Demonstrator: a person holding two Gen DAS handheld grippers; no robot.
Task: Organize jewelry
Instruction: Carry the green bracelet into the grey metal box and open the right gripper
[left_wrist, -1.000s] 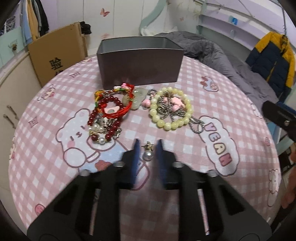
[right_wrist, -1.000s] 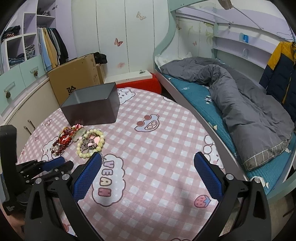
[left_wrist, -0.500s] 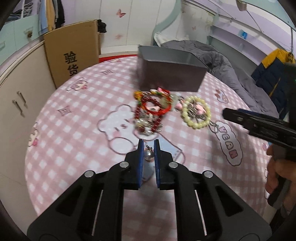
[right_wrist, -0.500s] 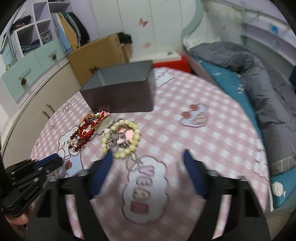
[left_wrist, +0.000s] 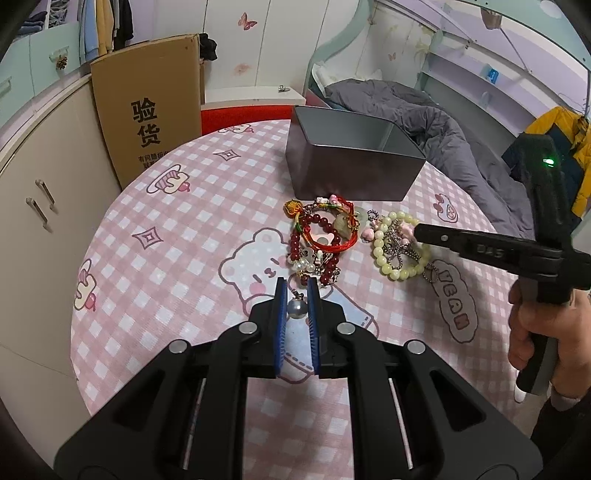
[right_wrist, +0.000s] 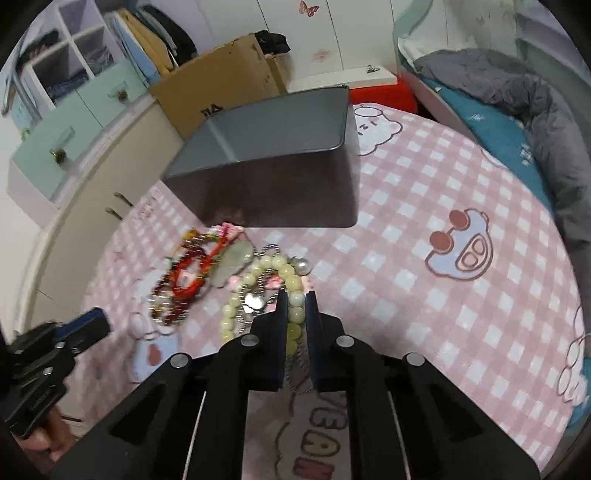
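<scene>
My left gripper (left_wrist: 296, 291) is shut on a pearl earring (left_wrist: 297, 308) and holds it above the pink checked table (left_wrist: 166, 280). My right gripper (right_wrist: 296, 295) is shut on the pale green bead bracelet (right_wrist: 295, 295), which also shows in the left wrist view (left_wrist: 399, 273), where the gripper (left_wrist: 419, 232) reaches over it. A pile of red bead bracelets (left_wrist: 321, 236) lies left of it, seen too in the right wrist view (right_wrist: 188, 273). An open dark grey metal box (left_wrist: 351, 162) stands just behind the jewelry (right_wrist: 280, 177).
A cardboard box (left_wrist: 147, 114) leans against cabinets (left_wrist: 40, 192) at the table's far left. A bed with a grey duvet (left_wrist: 443, 133) lies beyond the table's right side.
My left gripper has closed on the pearl earring and lifted it. My right gripper has moved in over the green bracelet and closed on it.
</scene>
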